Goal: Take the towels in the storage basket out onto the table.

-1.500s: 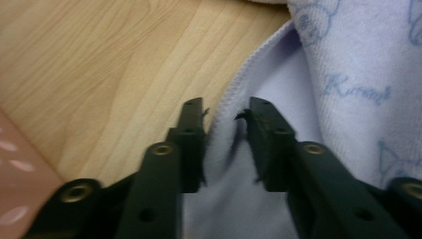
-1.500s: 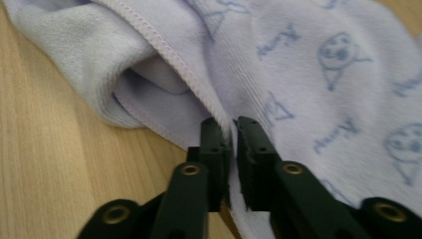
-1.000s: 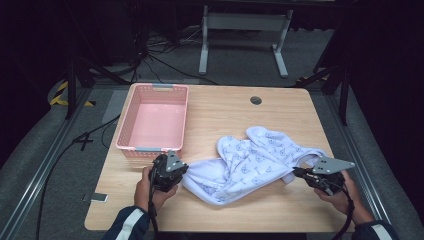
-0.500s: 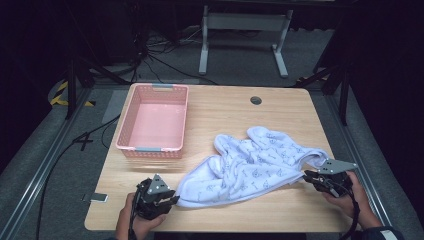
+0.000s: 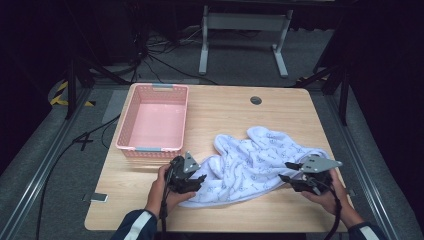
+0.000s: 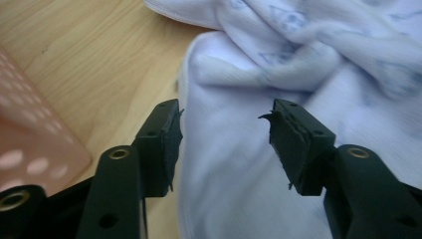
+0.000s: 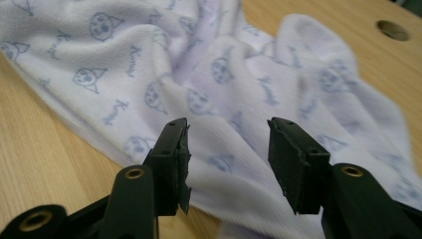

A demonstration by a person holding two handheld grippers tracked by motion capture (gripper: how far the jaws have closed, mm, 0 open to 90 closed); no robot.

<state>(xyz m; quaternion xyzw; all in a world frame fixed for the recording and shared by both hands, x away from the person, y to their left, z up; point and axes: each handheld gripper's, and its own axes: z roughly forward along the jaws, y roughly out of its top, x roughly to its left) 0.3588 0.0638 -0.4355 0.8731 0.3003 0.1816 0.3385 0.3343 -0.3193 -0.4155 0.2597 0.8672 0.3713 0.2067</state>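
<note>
A white cloth (image 5: 255,160) with a pale blue print lies rumpled on the front right of the wooden table (image 5: 225,107). My left gripper (image 5: 200,179) is at its left edge and my right gripper (image 5: 286,173) at its right edge. Both sets of jaws have just been opening. In the left gripper view my left gripper (image 6: 224,134) stands open, with the cloth (image 6: 308,50) lying under the gap and no pad pressing it. In the right gripper view my right gripper (image 7: 226,149) is open too, over the cloth (image 7: 224,64).
A pink plastic basket (image 5: 125,125) stands at the back left of the table, and its corner (image 6: 30,159) is beside my left jaw. There is a round cable hole (image 5: 256,100) near the far edge. Metal stand legs (image 5: 240,45) are on the floor beyond.
Both grippers pulled the cloth toward the front edge, then let it go. The left hand has since moved back in to the right. The cloth now lies flatter and nearer the front.
</note>
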